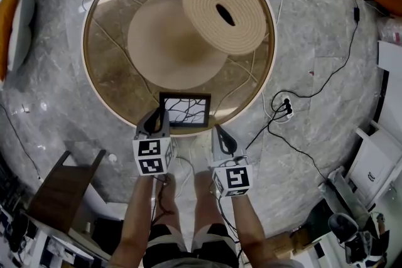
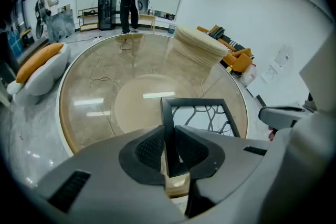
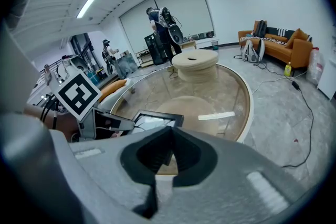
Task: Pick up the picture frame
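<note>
Woven disc (image 1: 225, 12) blocks far right of table (image 1: 107, 66) (left glass lies open).

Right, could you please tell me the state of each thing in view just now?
picture frame: at the near edge of the table, gripped by its left side.
left gripper: shut on the picture frame's left side.
right gripper: shut, empty, just short of the frame.
woven disc: lying flat on the table's far side, untouched.

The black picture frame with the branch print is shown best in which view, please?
Head view: the black picture frame shows nearly whole from above. Left gripper view foreshortens it behind the jaws; right gripper view catches only a sliver.
</note>
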Available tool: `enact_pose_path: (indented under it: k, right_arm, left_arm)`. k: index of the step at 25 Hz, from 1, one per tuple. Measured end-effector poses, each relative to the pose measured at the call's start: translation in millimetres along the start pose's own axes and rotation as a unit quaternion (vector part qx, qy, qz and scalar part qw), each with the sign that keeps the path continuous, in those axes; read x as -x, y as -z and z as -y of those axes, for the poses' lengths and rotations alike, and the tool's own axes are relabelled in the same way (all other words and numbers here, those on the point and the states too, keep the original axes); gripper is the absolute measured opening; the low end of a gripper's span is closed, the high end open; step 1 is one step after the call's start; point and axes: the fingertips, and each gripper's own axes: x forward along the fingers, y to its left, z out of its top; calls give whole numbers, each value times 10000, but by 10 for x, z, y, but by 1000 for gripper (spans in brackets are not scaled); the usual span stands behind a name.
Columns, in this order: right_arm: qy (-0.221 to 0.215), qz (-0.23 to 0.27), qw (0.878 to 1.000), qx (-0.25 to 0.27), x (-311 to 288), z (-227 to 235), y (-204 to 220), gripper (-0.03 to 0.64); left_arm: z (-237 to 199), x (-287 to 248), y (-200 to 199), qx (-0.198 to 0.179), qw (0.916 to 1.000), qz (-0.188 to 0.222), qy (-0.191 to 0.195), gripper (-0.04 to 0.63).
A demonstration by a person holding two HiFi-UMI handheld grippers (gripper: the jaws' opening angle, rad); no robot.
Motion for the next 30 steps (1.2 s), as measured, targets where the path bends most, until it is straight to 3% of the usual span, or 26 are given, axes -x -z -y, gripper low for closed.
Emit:
enact_pose_path:
  k: [18,25,30]
  right_arm:
    - [31,130,9999,61,134,-125,-136,0]
    - [68,287,9994,181,329,-199,-400,-1]
    - [106,547,9977,379,502,-293,-810,0]
  left_arm:
    - [-17,232,-207,-308,9987,378,-122,75]
    - [-28,575,-488,-375,9968,667,-210,75]
    - [-13,950,-758,-443,9942,950,-257,75]
